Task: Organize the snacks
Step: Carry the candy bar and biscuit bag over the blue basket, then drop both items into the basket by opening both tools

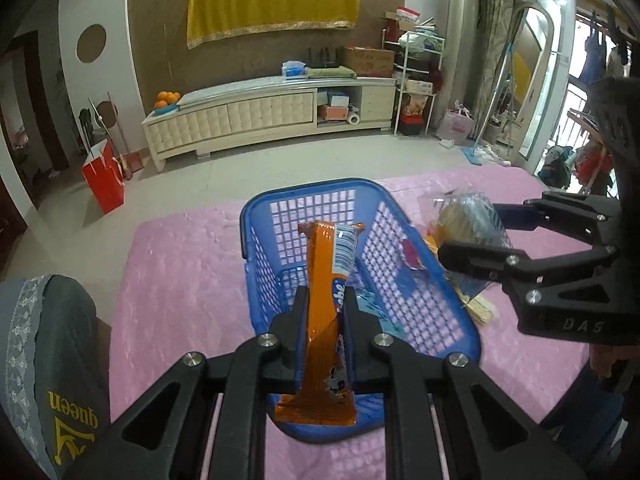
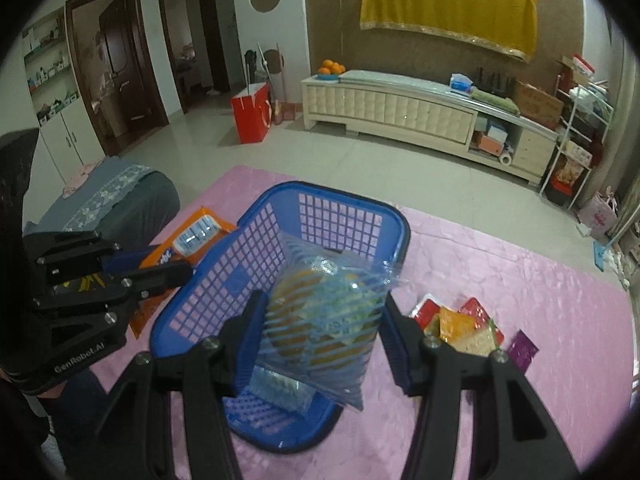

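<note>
A blue plastic basket [image 1: 416, 236] [image 2: 256, 252] stands on the pink table cover. My left gripper [image 1: 325, 300] is shut on an orange snack packet [image 1: 325, 280] and holds it upright over the basket's near end; the packet also shows in the right wrist view [image 2: 200, 236] beside the basket's left wall. My right gripper [image 2: 322, 312] is shut on a clear bag with blue stripes and a yellow bun inside [image 2: 324, 312] [image 1: 468, 216], held over the basket's right side. A small blue packet [image 2: 280, 390] lies in the basket.
Several small snack packets [image 2: 460, 322] lie on the pink cover [image 2: 520, 264] right of the basket, with a purple one [image 2: 522, 350] beside them. A grey cushion [image 1: 52, 352] sits at the table's left. Beyond the table lie a tiled floor, a red bag [image 1: 102, 182] and a long cabinet [image 1: 264, 114].
</note>
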`<state>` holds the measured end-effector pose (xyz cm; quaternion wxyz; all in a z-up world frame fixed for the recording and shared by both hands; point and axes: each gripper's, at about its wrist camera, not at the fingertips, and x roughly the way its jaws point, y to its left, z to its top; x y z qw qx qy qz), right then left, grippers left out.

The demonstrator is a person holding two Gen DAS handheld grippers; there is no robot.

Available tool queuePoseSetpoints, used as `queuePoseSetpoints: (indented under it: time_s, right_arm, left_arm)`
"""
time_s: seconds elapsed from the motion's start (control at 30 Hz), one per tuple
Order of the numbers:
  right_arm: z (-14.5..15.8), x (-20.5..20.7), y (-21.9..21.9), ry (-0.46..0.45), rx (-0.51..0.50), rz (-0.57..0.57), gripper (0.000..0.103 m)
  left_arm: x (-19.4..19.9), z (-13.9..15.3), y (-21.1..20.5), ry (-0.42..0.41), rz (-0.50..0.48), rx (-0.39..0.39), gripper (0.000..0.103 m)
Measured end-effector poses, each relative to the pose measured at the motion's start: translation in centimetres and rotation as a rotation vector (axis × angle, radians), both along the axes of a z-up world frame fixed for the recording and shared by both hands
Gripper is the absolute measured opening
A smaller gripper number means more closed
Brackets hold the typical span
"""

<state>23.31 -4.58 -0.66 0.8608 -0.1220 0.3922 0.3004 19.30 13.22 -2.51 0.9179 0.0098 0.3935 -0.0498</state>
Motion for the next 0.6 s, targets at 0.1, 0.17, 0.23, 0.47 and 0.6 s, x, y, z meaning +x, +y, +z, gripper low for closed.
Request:
queuePoseSetpoints:
  time_s: [0.1, 0.17, 0.23, 0.47, 0.6]
  right_arm:
    - [-0.7, 1.1, 0.9, 0.014, -0.014, 0.003, 0.059]
    - [-1.2, 1.9, 1.4, 0.024, -0.029, 0.004, 0.059]
    - [-1.7, 2.5, 1.8, 0.028, -0.043, 0.003, 0.059]
    - [-2.5, 3.9, 2.1, 0.039, -0.074, 0.01, 0.059]
    - [-2.6, 4.4, 2.1, 0.02, -0.103, 0.001, 0.059]
  left_arm:
    - [1.5, -0.7, 0.7, 0.017, -0.015, -0.011, 0.013]
    - [2.4, -1.2, 1.0, 0.02, -0.025, -0.011, 0.013]
    - [3.4, -1.8, 1.6, 0.034, -0.026, -0.023, 0.013]
    - [5.4, -3.2, 1.8, 0.068, -0.049, -0.048, 0.013]
    - [6.5, -3.5, 1.8, 0.081, -0.052, -0.055, 0.014]
